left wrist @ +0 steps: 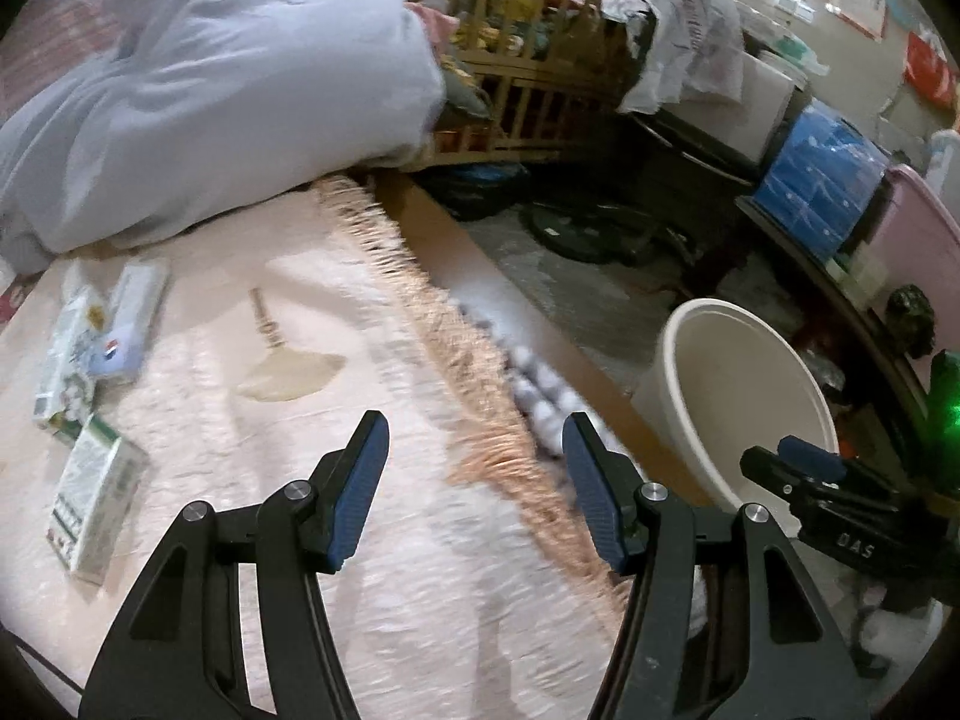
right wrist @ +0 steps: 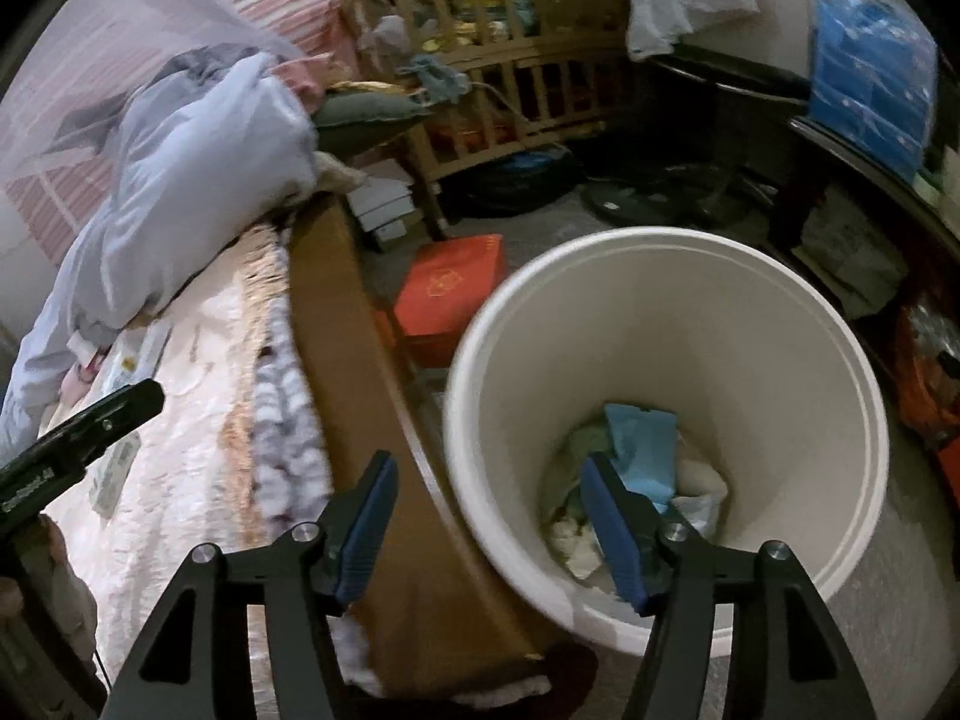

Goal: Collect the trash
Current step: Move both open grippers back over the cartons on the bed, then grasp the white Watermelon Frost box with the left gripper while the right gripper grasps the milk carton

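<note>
My left gripper (left wrist: 474,438) is open and empty above the pink bed cover (left wrist: 336,456). Trash lies on the cover to its left: a green and white carton (left wrist: 96,498), a crumpled wrapper (left wrist: 66,372) and a flat white and blue packet (left wrist: 132,324). My right gripper (right wrist: 486,480) is open and empty above the near rim of the white bin (right wrist: 864,420). A blue packet (right wrist: 645,444) and crumpled paper (right wrist: 579,546) lie in the bin's bottom. The bin (left wrist: 672,360) and the right gripper (left wrist: 804,462) also show in the left wrist view.
A grey-blue duvet (left wrist: 210,96) is heaped at the head of the bed. A wooden bed rail (right wrist: 336,324) separates bed and floor. A red box (right wrist: 456,288) lies on the floor by the bin. A wooden crib (right wrist: 516,78) and cluttered shelves stand behind.
</note>
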### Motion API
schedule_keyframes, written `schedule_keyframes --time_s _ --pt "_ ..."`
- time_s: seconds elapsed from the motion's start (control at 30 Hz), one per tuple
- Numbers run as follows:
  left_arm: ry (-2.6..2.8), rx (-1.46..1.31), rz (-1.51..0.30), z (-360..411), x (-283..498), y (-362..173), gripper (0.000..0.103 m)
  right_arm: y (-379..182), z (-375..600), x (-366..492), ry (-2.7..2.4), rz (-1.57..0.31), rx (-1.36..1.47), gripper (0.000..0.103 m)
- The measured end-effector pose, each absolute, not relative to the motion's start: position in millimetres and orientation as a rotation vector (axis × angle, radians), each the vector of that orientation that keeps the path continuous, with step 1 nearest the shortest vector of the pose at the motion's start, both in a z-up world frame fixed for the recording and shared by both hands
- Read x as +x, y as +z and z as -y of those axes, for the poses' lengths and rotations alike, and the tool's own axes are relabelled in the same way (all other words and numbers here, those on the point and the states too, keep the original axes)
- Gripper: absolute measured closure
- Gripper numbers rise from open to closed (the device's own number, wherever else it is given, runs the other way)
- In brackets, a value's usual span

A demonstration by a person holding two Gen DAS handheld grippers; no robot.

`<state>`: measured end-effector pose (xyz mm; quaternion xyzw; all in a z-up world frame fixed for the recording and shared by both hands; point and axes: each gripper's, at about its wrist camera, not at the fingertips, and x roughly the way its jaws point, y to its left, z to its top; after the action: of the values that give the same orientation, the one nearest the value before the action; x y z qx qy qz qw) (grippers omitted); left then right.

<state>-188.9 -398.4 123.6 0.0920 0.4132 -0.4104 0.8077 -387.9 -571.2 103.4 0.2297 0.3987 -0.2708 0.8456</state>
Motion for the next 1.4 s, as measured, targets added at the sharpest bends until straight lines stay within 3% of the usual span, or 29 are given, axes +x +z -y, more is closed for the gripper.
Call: schedule_keyframes --time_s 0.13,0.83,1.27,1.33,1.4 --pt "-0.837 0.193 -0.882 377 -179 125 0.044 109 553 -367 -0.516 -0.846 0.454 0.037" --pt "-0.584 0.253 -0.947 236 -89 82 0.044 108 454 -256 -0.252 -0.930 0.302 0.033" --pt "-0.620 0.295 -1.022 242 -53 41 0.043 101 413 -190 -0.156 -0.961 0.238 0.032" --pt "-0.632 0.279 -1.048 240 -48 35 0.045 100 406 -178 -0.141 -0.964 0.228 0.032" --pt "-0.636 0.211 -1.056 227 -45 37 0.053 99 397 -165 -0.121 -0.971 0.220 0.032"
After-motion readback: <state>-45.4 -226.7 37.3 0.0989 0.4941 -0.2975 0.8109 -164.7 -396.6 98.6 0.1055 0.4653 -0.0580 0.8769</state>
